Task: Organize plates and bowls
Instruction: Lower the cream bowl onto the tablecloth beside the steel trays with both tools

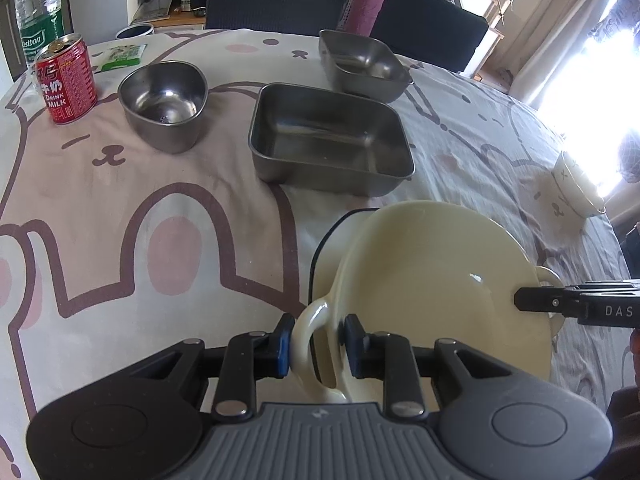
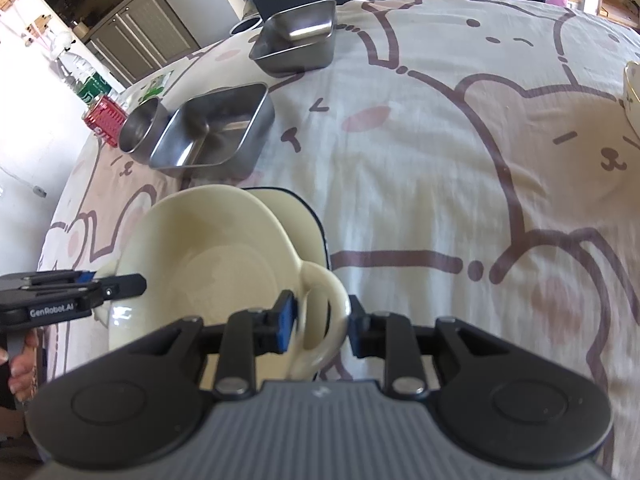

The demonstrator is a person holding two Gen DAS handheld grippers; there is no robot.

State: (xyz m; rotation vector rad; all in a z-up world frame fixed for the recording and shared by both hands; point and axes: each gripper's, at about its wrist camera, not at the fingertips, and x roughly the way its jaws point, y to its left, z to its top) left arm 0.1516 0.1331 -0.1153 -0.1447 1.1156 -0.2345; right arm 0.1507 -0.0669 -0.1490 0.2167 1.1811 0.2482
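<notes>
On the far left of the bear-print cloth (image 1: 120, 220) stands a clear water bottle (image 1: 38, 8) with a green label, and just in front of it an opened red milk can (image 1: 66, 80). Next comes a rounded steel bowl (image 1: 164, 104), empty and upright. To its right sits a large rectangular steel tray (image 1: 332, 138), also empty. Behind that tray, a smaller steel dish (image 1: 366, 64) rests inside a shallow tray, as the right wrist view shows. In the foreground a cream two-handled bowl (image 1: 432, 280) is tilted and empty, over a pale dish with a dark rim (image 2: 304, 216) that lies on the cloth; whether the two touch cannot be told. The left gripper (image 1: 316, 344) has its blue pads set narrowly around one loop handle of the cream bowl, gripping it. The right gripper (image 2: 320, 326) straddles the opposite handle with its jaws narrow, the left pad against the handle, the right pad close beside it. Far right, near the table edge, a small patterned ceramic bowl (image 1: 576, 188) stands well apart from the rest, its inside washed out by window glare.
</notes>
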